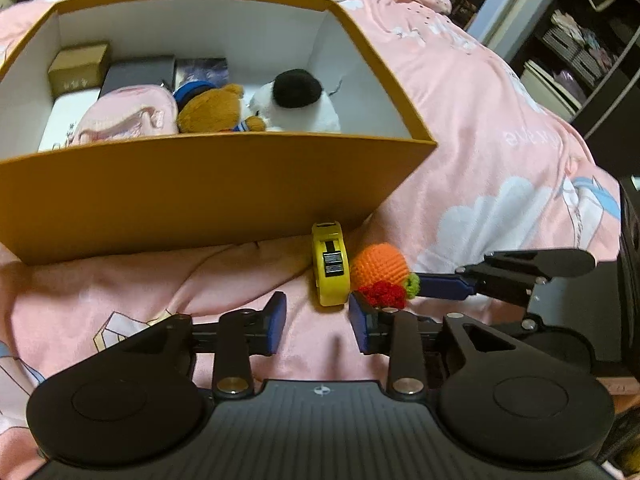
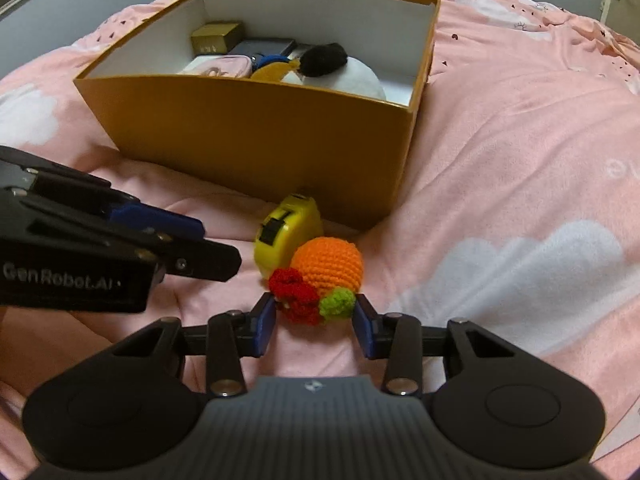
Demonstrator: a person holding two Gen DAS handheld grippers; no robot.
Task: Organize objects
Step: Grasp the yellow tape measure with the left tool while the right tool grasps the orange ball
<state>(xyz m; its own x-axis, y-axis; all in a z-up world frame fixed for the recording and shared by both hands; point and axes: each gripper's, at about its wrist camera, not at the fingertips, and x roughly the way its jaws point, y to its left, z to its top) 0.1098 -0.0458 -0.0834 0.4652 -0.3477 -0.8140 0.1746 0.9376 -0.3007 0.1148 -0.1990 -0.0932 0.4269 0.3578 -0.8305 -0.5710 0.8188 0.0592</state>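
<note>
**Crocheted orange between my right fingers, tape measure alongside**

Crocheted orange (image 2: 327,266), red and green knit trim at its near end, lies on the pink cloud-print bedspread (image 2: 520,184). My right gripper (image 2: 315,322) is spread wide, blue pads either side of the trim, not pressing it.

Yellow tape measure (image 2: 286,236) stands on edge, touching the orange on its left, just before the near wall of the mustard cardboard box (image 2: 256,136).

My left gripper (image 1: 317,318) is also spread, holding nothing, tips just short of the tape measure. Its housing reads "GenRobot.AI".

Inside the box: brown teddy bear (image 1: 216,110), white plush with black ear (image 1: 298,102), pink pouch (image 1: 128,116), small gold carton (image 1: 78,68), dark flat cases.
</note>
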